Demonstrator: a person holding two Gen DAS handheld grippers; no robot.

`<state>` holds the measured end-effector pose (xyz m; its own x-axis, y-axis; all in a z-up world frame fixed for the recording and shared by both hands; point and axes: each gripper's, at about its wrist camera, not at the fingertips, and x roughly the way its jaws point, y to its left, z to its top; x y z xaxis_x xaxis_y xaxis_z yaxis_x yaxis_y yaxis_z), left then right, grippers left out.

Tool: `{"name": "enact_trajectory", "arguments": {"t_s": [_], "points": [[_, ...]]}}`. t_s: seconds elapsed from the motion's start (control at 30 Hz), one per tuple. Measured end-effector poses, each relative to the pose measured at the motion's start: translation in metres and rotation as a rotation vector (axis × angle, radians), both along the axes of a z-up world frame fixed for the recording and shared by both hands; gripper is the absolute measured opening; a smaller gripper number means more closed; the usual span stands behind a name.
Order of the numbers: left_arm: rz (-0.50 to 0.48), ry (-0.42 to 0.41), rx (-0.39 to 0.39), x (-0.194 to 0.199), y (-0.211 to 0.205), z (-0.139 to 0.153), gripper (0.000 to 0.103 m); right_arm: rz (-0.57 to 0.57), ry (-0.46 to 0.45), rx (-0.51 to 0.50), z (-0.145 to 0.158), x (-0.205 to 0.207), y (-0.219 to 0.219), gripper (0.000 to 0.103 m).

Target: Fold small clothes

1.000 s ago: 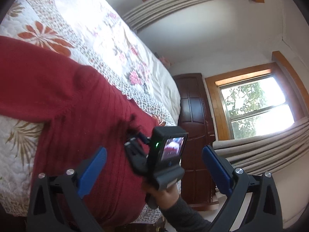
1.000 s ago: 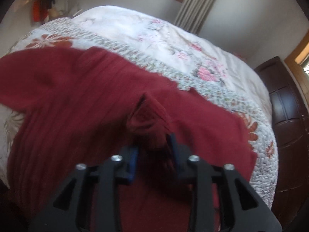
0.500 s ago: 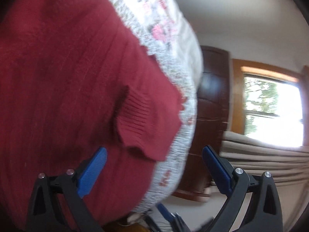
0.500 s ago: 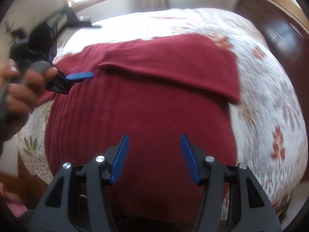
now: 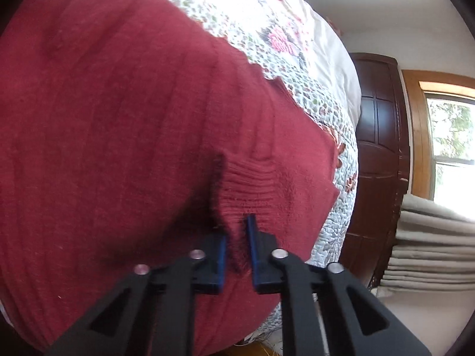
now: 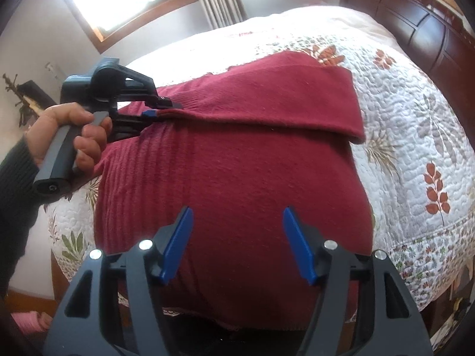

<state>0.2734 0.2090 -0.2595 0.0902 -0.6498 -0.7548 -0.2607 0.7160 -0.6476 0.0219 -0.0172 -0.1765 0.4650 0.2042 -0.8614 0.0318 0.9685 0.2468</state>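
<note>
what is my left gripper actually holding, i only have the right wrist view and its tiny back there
Observer: The left gripper is shut on the ribbed cuff of the red sweater's folded-over sleeve.
Operator: how much cloth is in the jaws
Observer: Only the cuff's edge; the ribbing bunches up between the blue pads.
Operator: anything past the bed on that side
Observer: A dark wooden door stands beyond the quilt, with a window beside it.
</note>
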Motion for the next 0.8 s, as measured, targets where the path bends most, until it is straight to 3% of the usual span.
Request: {"name": "enact_trajectory", "arguments": {"t_s": [0.13,0.3,0.57,0.67,0.8], "points": [[-0.056,-0.071,0.02,0.001,-0.003,0.021,0.006,0.011,-0.004,0.002,0.002,0.001,0.003,0.064],[-0.095,-0.149,-0.008,0.008,-0.006,0.057,0.006,0.019,0.011,-0.008,0.0,0.0,0.004,0.064],[-0.088,-0.302,-0.002,0.023,0.049,0.117,0.006,-0.003,0.018,0.009,-0.004,-0.004,0.002,0.064],[-0.046,-0.303,0.015,0.028,0.082,0.115,0.006,-0.011,0.016,0.014,-0.004,-0.005,0.0,0.064],[0.018,-0.248,0.012,0.032,0.115,0.09,0.006,-0.016,0.033,0.017,-0.008,-0.005,-0.001,0.064]]}}
